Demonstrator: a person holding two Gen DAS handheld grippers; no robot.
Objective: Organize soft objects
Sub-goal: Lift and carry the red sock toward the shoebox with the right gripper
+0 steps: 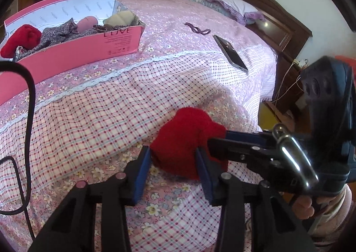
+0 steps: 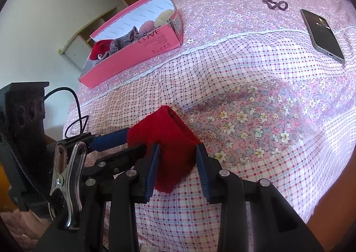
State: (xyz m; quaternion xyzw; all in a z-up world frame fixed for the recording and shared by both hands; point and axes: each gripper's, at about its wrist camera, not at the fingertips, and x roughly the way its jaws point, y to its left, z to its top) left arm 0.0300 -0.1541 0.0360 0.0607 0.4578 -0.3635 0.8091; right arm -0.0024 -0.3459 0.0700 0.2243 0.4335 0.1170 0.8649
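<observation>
- The red sock (image 1: 189, 140) lies near the edge of the bed (image 1: 155, 87), between both grippers.
- The left gripper (image 1: 173, 158) has its blue fingers (image 1: 142, 174) on either side of the sock, touching it.
- The right gripper (image 2: 178, 158) grasps the same sock from the other side.
- Well apart, a pink box (image 1: 89, 49) holds another red sock (image 1: 24, 39), a grey knit piece (image 1: 60, 31) and a beige roll (image 1: 121, 19).
- A phone (image 1: 231, 53) lies on the bed.
</observation>
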